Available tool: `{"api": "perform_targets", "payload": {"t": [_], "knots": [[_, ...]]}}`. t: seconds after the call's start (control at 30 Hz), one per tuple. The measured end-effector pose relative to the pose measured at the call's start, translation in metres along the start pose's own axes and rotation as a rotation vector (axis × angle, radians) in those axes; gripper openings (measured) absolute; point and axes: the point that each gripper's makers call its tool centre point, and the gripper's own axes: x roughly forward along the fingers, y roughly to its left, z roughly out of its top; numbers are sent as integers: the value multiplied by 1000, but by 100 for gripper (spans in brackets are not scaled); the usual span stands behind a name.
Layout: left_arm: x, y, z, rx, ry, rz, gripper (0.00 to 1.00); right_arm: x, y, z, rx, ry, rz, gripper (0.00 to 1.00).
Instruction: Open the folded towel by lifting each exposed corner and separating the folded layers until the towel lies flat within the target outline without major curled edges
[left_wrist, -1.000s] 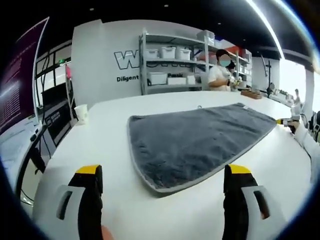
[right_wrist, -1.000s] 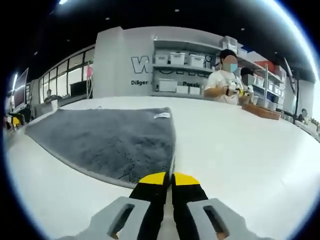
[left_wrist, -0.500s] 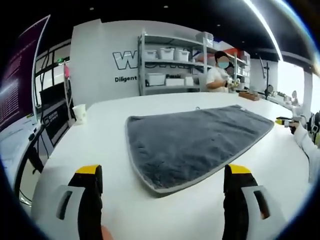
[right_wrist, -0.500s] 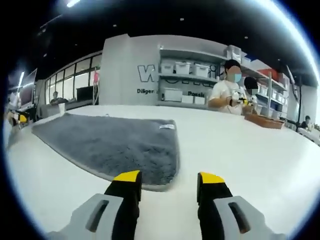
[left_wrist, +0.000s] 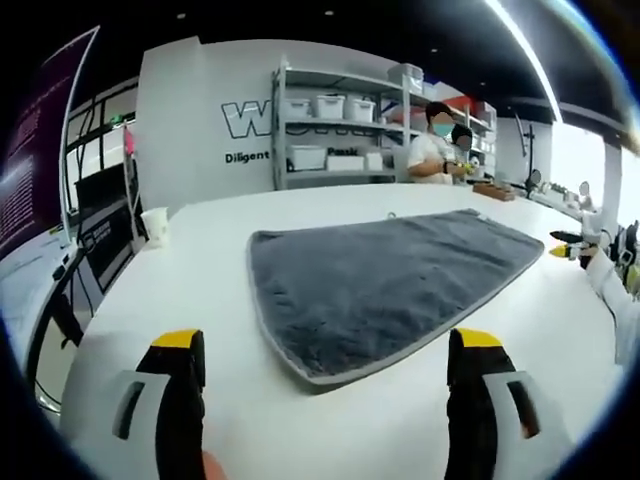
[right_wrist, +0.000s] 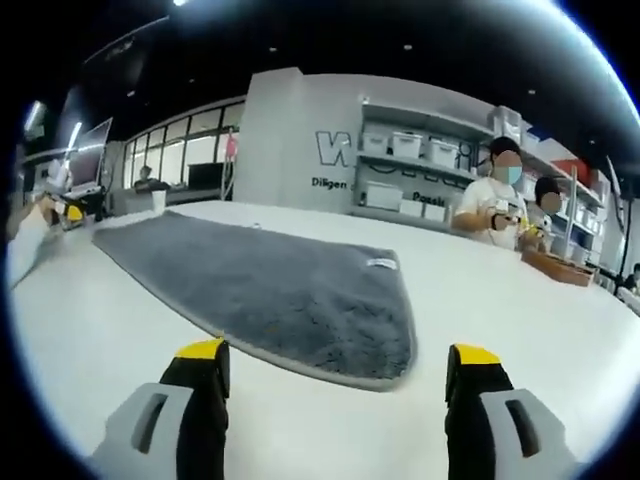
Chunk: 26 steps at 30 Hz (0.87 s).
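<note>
White desk, gray towel spread flat ahead.
Right hand-held gripper just spread wide, let go; left hand-held gripper spread too.

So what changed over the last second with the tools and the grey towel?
The right tool went from shut at the grey fluffy towel corner to wide open, letting go and backing off. The left tool stayed open, short of the towel, which lies flat on the white table.

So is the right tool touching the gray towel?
Apart. In the right gripper view, the right tool stands open, and bare white table shows between its yellow tips and the near edge of the gray towel.
</note>
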Motion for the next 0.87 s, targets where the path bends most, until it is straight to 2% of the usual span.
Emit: {"api": "perform_targets", "payload": {"t": [0.07, 0.3, 0.87], "knots": [[0, -1, 0, -1, -1, -5, 100, -1, 2, -1, 8, 3, 10, 99], [2, -1, -1, 3, 4, -9, 100, -5, 1, 6, 39, -36, 23, 99], [4, -4, -5, 15, 27, -16, 100, -6, -1, 4, 44, -29, 15, 100]]}}
